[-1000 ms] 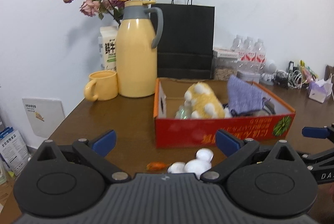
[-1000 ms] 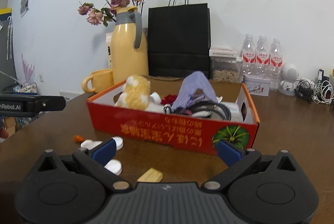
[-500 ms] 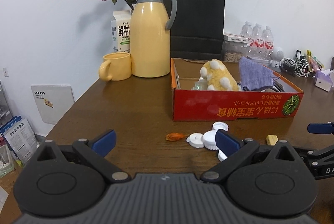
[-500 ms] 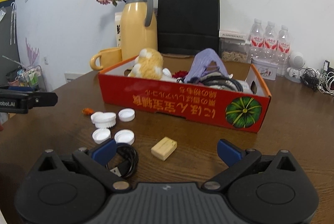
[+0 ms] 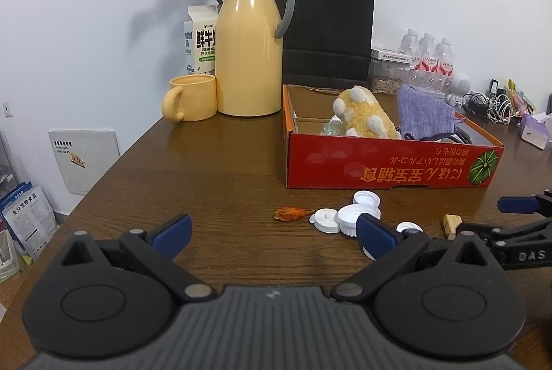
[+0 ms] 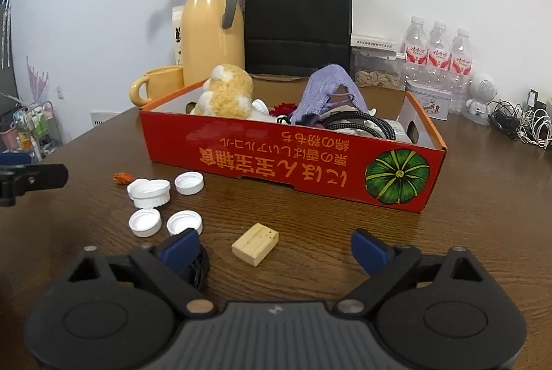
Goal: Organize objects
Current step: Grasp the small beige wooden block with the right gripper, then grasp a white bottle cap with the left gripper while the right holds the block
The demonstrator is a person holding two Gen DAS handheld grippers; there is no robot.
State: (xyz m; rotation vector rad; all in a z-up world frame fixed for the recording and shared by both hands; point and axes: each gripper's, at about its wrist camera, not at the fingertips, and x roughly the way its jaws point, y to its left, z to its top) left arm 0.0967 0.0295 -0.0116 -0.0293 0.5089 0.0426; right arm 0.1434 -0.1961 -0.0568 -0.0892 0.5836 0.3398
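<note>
A red cardboard box point(image 5: 390, 166) point(image 6: 310, 163) stands on the brown table and holds a yellow plush toy point(image 6: 226, 90), a purple cloth point(image 6: 327, 90) and black cables. In front of it lie several white bottle caps point(image 6: 151, 194) point(image 5: 345, 216), a small orange dried bit point(image 5: 288, 214), a small wooden block point(image 6: 255, 243) point(image 5: 452, 224) and a black cable coil point(image 6: 201, 266). My left gripper point(image 5: 272, 232) is open and empty above the table, left of the caps. My right gripper point(image 6: 274, 247) is open and empty, with the wooden block between its fingers' line and the box.
A yellow thermos jug point(image 5: 250, 42), yellow mug point(image 5: 189, 97), milk carton point(image 5: 201, 39), flowers and a black paper bag point(image 5: 327, 28) stand behind the box. Water bottles point(image 6: 436, 59), a jar, a tin and tangled cables point(image 6: 521, 125) sit at the back right. The table's left edge point(image 5: 103, 177) drops off.
Both grippers have pulled back and up from the box. The caps, the wooden block and the cable coil have come into fuller view. Both grippers stay open.
</note>
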